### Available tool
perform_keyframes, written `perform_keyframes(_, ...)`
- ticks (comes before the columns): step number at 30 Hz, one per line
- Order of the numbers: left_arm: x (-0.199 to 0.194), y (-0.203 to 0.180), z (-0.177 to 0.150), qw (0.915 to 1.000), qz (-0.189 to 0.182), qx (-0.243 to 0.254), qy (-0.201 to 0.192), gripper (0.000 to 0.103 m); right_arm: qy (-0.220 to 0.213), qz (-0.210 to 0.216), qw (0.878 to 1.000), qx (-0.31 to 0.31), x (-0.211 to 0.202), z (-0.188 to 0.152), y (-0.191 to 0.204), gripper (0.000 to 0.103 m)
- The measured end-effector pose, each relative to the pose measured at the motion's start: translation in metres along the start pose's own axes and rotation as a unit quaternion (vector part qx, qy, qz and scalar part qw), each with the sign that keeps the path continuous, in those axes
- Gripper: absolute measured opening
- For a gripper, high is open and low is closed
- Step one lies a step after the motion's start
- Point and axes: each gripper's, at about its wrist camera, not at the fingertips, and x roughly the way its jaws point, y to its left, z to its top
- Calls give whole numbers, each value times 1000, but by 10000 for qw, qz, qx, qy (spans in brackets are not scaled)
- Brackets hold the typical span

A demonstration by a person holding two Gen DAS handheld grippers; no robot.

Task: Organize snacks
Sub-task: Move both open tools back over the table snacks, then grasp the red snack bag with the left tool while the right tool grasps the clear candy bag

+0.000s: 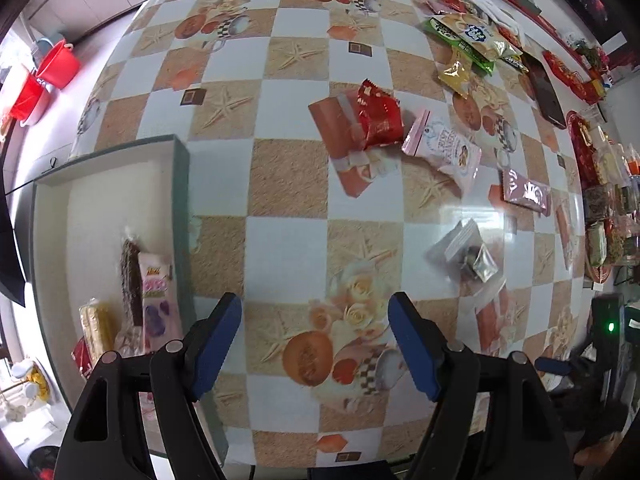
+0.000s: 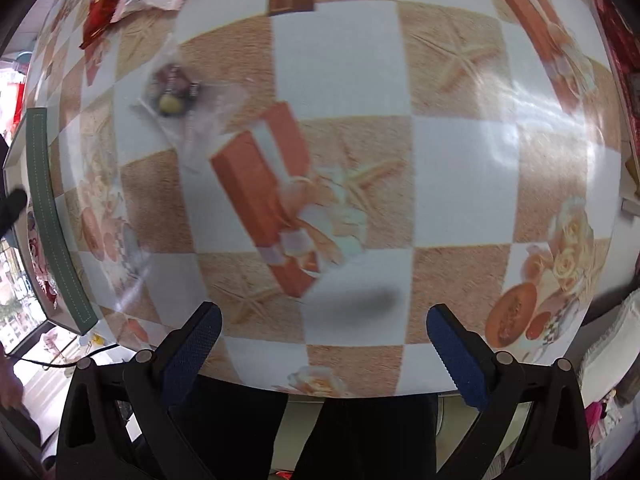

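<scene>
My left gripper (image 1: 316,312) is open and empty above the checkered tablecloth, just right of a green-rimmed white box (image 1: 182,184). The box holds a pink snack bar (image 1: 156,296), a dark bar (image 1: 131,280) and a yellow packet (image 1: 96,326). Loose snacks lie ahead: a red packet (image 1: 378,118), a white-pink packet (image 1: 444,148), a clear bag of candies (image 1: 470,254), a mauve packet (image 1: 526,192). My right gripper (image 2: 324,320) is open and empty over the table's near edge. The clear candy bag (image 2: 172,94) lies far left of it.
A pile of green and yellow packets (image 1: 468,40) lies at the far right. Shelves with goods (image 1: 600,200) line the right side. Red buckets (image 1: 44,76) stand on the floor at left. The box rim (image 2: 52,220) shows at the right wrist view's left edge.
</scene>
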Motion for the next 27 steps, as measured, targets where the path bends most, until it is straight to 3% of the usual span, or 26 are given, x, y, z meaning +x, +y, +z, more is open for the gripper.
perform_keyframes(7,14,-12,65,9996,21,-274,-85,79,-20,-19,10000,-38,1,-10,-28,103)
perform_keyframes(11,31,-16,94,9981,-155,-591,-50,79,33,-65,9998,-184,1,-17,-37,103)
perform_keyframes(19,78,-29,122,9974,-8,-696,203,79,87,-69,9997,-235,5,-32,-52,103)
perform_keyframes(23,81,-36,130,9985,185,-524,30,79,118,-142,9994,-293,3,-36,-63,103)
perform_keyframes(25,81,-43,134,9990,364,-271,8,68,145,-168,9993,-311,4,-38,-68,103)
perform_keyframes(27,79,-51,137,9992,393,34,-40,41,169,-185,9992,-309,6,-40,-70,103)
